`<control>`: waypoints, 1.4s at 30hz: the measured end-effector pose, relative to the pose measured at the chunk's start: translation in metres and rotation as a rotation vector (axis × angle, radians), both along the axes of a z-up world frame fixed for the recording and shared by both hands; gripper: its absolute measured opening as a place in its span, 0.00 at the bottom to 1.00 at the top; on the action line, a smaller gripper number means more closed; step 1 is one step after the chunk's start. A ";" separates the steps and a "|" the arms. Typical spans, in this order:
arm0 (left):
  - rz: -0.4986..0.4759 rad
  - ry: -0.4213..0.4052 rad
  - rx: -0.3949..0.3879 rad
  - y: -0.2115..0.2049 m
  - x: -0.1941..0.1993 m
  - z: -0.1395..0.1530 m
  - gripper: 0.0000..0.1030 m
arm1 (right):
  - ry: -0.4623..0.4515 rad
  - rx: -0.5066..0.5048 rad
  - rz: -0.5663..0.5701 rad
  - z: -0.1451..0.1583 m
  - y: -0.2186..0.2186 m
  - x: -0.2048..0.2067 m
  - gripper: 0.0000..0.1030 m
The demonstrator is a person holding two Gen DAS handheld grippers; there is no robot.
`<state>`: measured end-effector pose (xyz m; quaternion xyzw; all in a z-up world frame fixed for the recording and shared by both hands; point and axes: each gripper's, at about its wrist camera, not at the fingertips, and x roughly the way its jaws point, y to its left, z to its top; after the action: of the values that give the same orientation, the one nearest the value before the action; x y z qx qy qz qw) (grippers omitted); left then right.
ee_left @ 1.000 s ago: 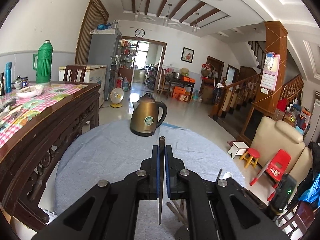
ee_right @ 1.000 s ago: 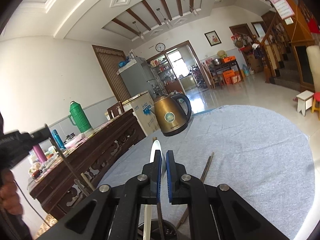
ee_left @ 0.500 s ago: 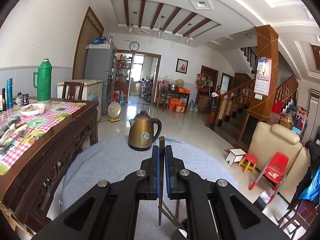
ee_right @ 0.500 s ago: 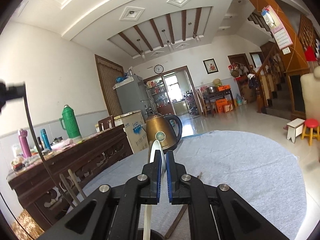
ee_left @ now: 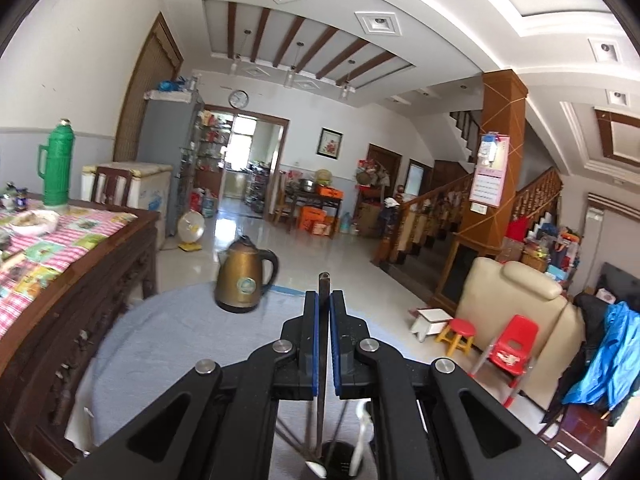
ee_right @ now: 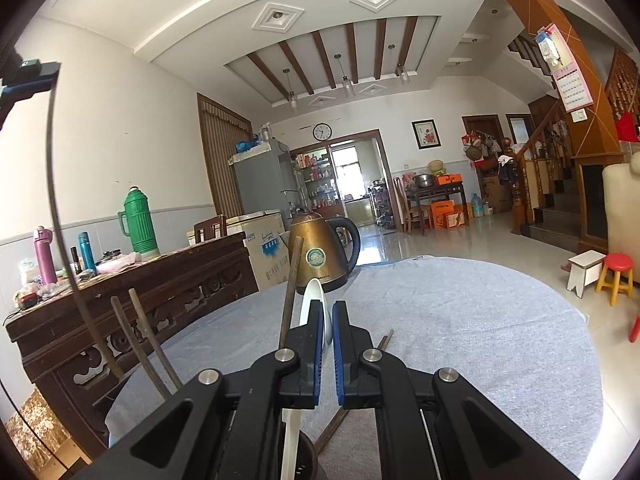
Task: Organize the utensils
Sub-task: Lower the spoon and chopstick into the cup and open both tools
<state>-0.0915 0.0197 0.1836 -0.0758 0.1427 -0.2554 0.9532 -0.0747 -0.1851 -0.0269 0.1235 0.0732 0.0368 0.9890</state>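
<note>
While the left gripper (ee_left: 323, 304) pinches a dark chopstick (ee_left: 323, 280) upright between its fingers, the kettle (ee_left: 245, 276) stands beyond. The right gripper (ee_right: 327, 314) clamps a white spoon (ee_right: 311, 296) above the holder (ee_right: 304, 452).

Kettle (ee_right: 320, 256) stands ahead; grey cloth (ee_right: 460, 320) rightward lies open.

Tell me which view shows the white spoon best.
Right wrist: the spoon stands between the right gripper fingers, bowl up, handle running down. Left wrist shows only its lower handle behind the left gripper.

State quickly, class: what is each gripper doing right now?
Left gripper: closed on a dark chopstick.
Right gripper: closed on a white spoon.
</note>
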 end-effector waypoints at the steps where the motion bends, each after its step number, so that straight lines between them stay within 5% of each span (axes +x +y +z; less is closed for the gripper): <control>1: -0.009 0.014 0.003 -0.004 0.003 -0.003 0.05 | 0.002 0.002 0.002 -0.001 -0.001 -0.002 0.05; 20: -0.154 0.293 0.150 -0.073 0.039 -0.081 0.05 | 0.060 0.057 0.064 -0.009 -0.026 -0.030 0.06; 30: -0.117 0.324 0.142 -0.062 0.047 -0.084 0.07 | 0.125 0.147 0.070 -0.012 -0.042 -0.024 0.06; 32: -0.098 0.315 0.138 -0.056 0.048 -0.082 0.10 | 0.133 0.154 0.060 -0.013 -0.042 -0.022 0.06; 37: -0.016 0.288 0.115 -0.035 0.048 -0.077 0.44 | 0.159 0.159 0.047 -0.015 -0.045 -0.019 0.06; 42: 0.083 0.240 0.119 -0.012 0.046 -0.073 0.58 | 0.184 0.156 0.035 -0.015 -0.044 -0.014 0.06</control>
<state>-0.0459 0.0079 0.1106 -0.0552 0.2671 -0.1958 0.9420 -0.0892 -0.2293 -0.0421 0.2016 0.1625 0.0484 0.9647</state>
